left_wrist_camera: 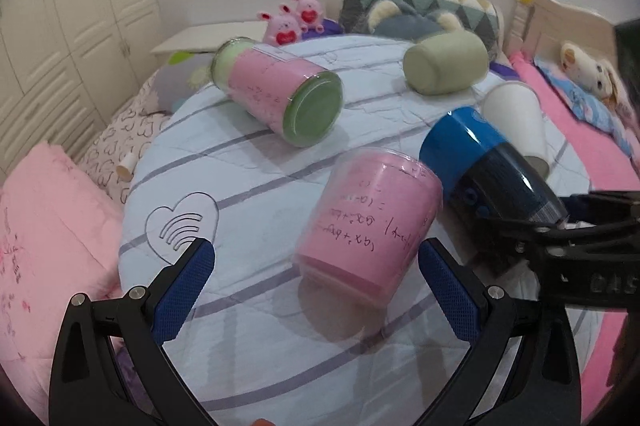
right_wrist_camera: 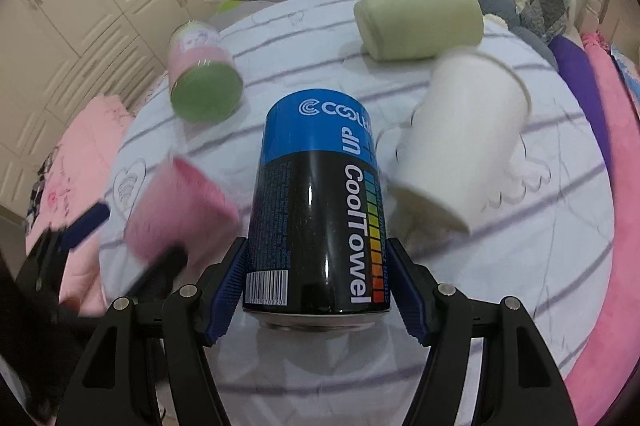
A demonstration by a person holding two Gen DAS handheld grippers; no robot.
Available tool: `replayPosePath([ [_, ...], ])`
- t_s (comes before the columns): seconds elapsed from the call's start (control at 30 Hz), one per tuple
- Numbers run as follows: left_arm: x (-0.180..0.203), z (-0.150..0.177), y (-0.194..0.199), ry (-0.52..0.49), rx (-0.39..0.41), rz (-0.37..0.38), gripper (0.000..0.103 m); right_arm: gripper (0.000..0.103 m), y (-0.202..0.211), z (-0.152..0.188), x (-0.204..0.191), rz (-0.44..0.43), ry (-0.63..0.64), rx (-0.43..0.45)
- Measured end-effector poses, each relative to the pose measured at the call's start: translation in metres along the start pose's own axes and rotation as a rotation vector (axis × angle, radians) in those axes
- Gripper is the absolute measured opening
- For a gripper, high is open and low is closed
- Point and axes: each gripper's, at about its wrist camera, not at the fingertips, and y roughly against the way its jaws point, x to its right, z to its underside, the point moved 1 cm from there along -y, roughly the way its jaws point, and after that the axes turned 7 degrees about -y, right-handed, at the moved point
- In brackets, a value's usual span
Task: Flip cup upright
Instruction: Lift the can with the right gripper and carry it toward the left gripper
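A blue and black "CoolTowel" can (right_wrist_camera: 316, 209) is held between the blue pads of my right gripper (right_wrist_camera: 316, 286), shut on its lower end; it points away, lifted over the round cushion. It also shows in the left wrist view (left_wrist_camera: 484, 165), with the right gripper (left_wrist_camera: 560, 226) on it. My left gripper (left_wrist_camera: 316, 262) is open; a clear cup with pink paper inside (left_wrist_camera: 368, 218) stands tilted, mouth down, just beyond and between its fingers, untouched. That pink cup is blurred in the right wrist view (right_wrist_camera: 180, 209).
On the striped round cushion (left_wrist_camera: 248, 185) lie a pink and green cup (left_wrist_camera: 280, 89), a pale green cup (left_wrist_camera: 444, 61) and a white paper cup (left_wrist_camera: 516, 117), all on their sides. Pink bedding, pillows and plush toys surround it; wardrobes stand to the left.
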Motion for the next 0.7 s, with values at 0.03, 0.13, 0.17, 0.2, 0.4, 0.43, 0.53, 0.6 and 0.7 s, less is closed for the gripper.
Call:
replayPosePath([
  [0.03,0.003,0.001,0.0,-0.013,-0.004,-0.022,0.103,0.068,0.002,0.004,0.0,-0.006,-0.002,0.002],
  [0.13,0.013,0.006,0.011,-0.056,0.003,-0.025,0.102,0.068,0.009,0.017,0.001,-0.026,0.0,0.002],
  [0.17,0.015,0.008,0.016,-0.07,0.012,-0.035,0.102,0.068,0.012,0.02,0.002,-0.037,-0.002,0.007],
  [0.2,0.017,0.009,0.02,-0.088,0.014,-0.046,0.102,0.068,0.015,0.023,0.003,-0.048,-0.004,0.007],
  [0.4,0.025,0.026,0.043,-0.119,0.011,-0.069,0.102,0.068,0.025,0.046,0.004,-0.081,-0.006,-0.001],
  [0.43,0.027,0.027,0.045,-0.124,0.011,-0.075,0.102,0.068,0.026,0.049,0.004,-0.08,-0.004,-0.003],
  [0.53,0.032,0.034,0.053,-0.137,0.009,-0.076,0.102,0.068,0.03,0.061,0.005,-0.091,-0.006,-0.002],
  [0.6,0.036,0.039,0.058,-0.139,0.009,-0.068,0.102,0.068,0.033,0.068,0.004,-0.102,-0.007,-0.001],
  [0.7,0.042,0.043,0.065,-0.136,0.003,-0.045,0.102,0.07,0.038,0.075,0.005,-0.145,-0.017,0.012],
])
